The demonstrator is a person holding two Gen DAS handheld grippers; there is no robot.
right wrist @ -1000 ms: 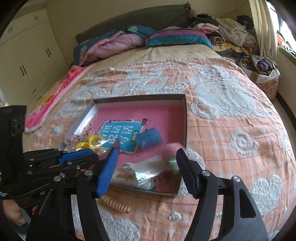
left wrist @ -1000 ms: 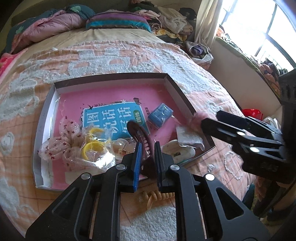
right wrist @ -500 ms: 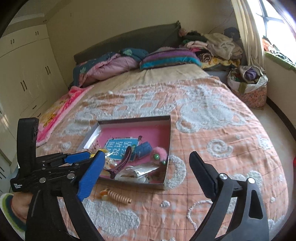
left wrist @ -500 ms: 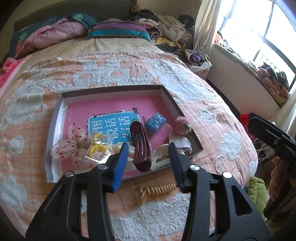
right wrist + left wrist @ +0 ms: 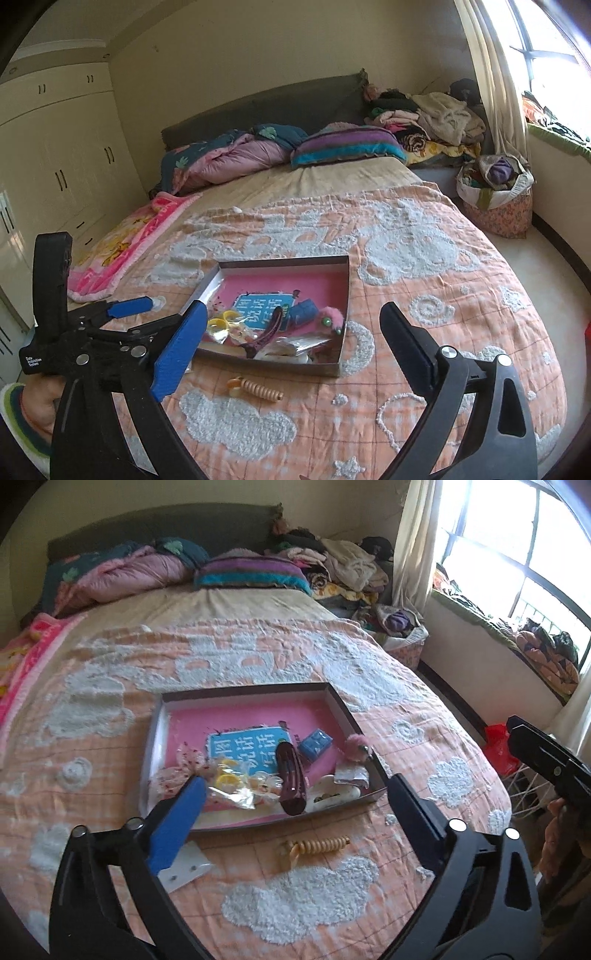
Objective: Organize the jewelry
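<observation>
An open box (image 5: 236, 692) with a pink lining lies on the bedspread. In it a dark maroon hair clip (image 5: 291, 775) rests on other pieces, beside a pink pom-pom (image 5: 354, 746), a small blue box (image 5: 314, 744), a blue booklet (image 5: 243, 749) and yellow rings in a clear bag (image 5: 227, 779). My left gripper (image 5: 295, 781) hovers above the box's near edge, its jaws opening wide with nothing between them. My right gripper (image 5: 293, 307) is open and empty, further back. The clip (image 5: 267, 332) and pom-pom (image 5: 330, 317) show there too.
A beige spiral hair tie (image 5: 317, 845) and a white card (image 5: 184, 867) lie on the bedspread in front of the box. Pillows and piled clothes (image 5: 347, 561) fill the bed's far end. A laundry basket (image 5: 495, 199) stands on the floor at the right.
The left gripper opened and let the hair clip drop into the box, then rose and drew back. The right gripper opened wider, left the pom-pom in the box and pulled away upward.
</observation>
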